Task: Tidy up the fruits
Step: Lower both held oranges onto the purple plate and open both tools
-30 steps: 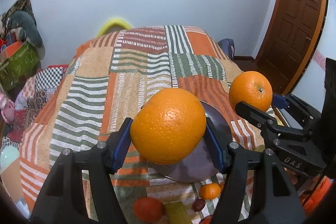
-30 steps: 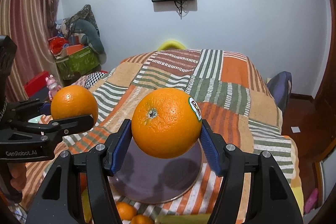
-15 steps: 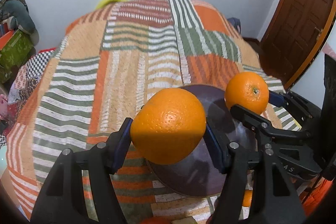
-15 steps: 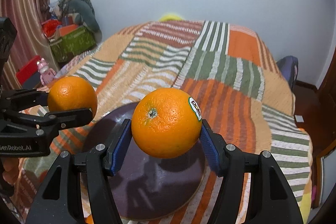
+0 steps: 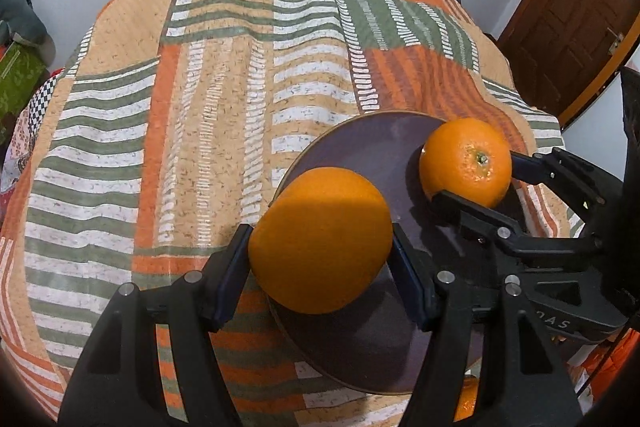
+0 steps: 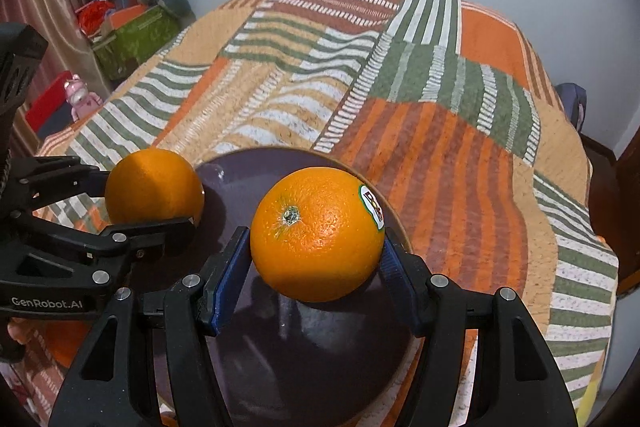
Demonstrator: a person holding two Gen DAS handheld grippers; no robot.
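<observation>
My left gripper [image 5: 320, 247] is shut on a plain orange [image 5: 320, 239] and holds it over the left edge of a dark purple plate [image 5: 360, 155]. My right gripper [image 6: 316, 247] is shut on an orange with a sticker [image 6: 316, 239] and holds it just above the plate [image 6: 240, 175]. In the left wrist view the right gripper [image 5: 472, 179] and its orange [image 5: 466, 161] hang over the plate's right side. In the right wrist view the left gripper [image 6: 156, 195] and its orange [image 6: 154, 187] are at the plate's left rim.
The plate lies on a bed with a striped patchwork quilt [image 5: 208, 75]. A small orange fruit [image 5: 466, 399] peeks out below the plate. A green box and clutter [image 6: 132, 35] stand at the left; a wooden door [image 5: 568, 11] is at the right.
Both grippers have moved down and forward with their oranges, so the plate is now close beneath them. Both grips are unchanged.
</observation>
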